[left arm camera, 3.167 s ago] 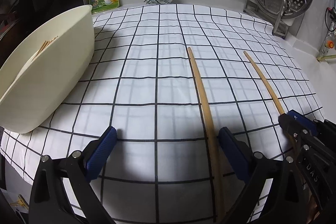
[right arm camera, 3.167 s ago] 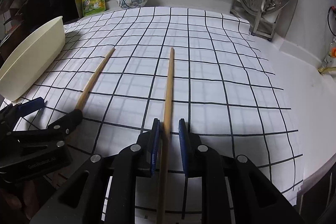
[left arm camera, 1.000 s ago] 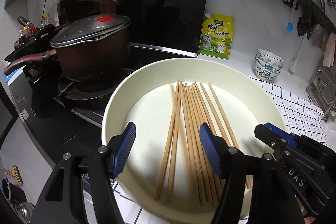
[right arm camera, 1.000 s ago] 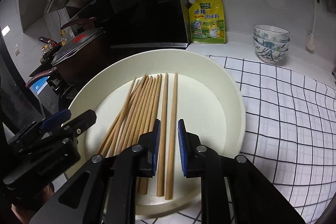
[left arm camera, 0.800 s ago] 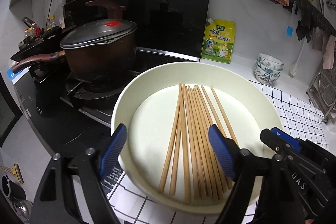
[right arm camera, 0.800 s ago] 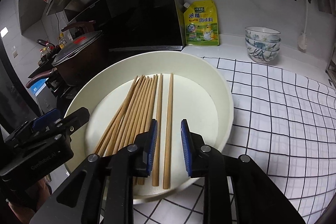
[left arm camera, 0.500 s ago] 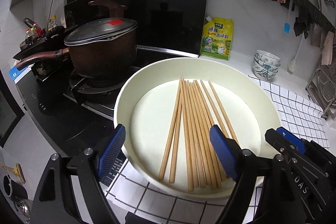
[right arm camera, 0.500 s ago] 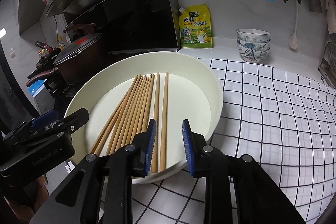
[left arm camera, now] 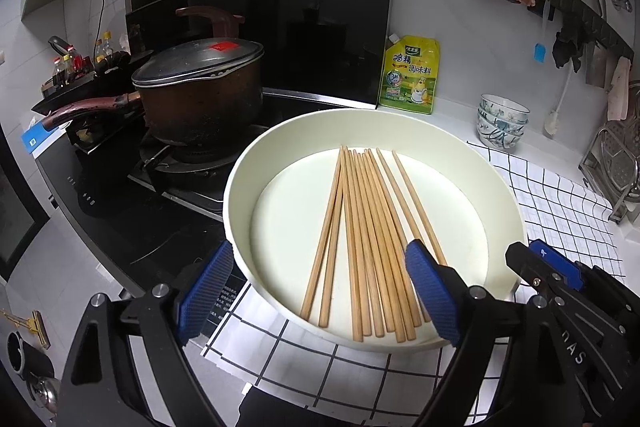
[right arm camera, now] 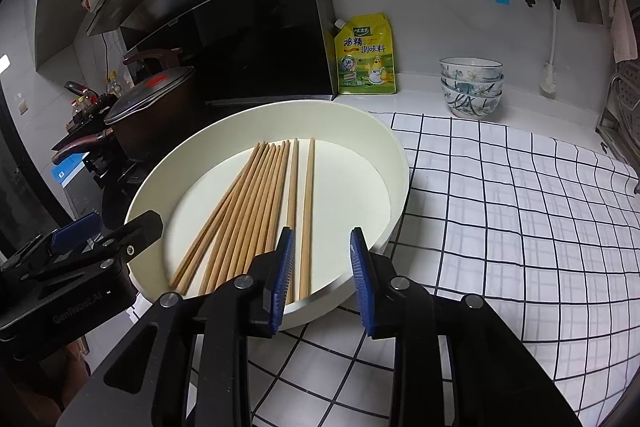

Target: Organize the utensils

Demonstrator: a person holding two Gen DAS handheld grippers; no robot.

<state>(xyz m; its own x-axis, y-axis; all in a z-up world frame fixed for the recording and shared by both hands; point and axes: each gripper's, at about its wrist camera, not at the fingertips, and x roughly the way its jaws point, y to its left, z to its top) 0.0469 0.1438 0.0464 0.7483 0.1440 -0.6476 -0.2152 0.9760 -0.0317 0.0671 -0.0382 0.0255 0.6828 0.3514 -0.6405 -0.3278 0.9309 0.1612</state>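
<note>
Both empty, downward-angled, just-widened: left gripper (left arm camera: pixel 316 291) wide, right gripper (right arm camera: pixel 322 279) narrower, above chopsticks (left arm camera: pixel 368 239).

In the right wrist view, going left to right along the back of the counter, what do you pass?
Lidded pot → yellow seasoning pouch → stack of patterned bowls → metal rack at the right edge.

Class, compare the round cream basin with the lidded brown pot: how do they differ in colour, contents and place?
The round cream basin is pale, open and shows wooden chopsticks; the lidded brown pot is dark and covered, its contents hidden. The basin rests partly on the checked cloth, the pot on the stove. Both are round.
</note>
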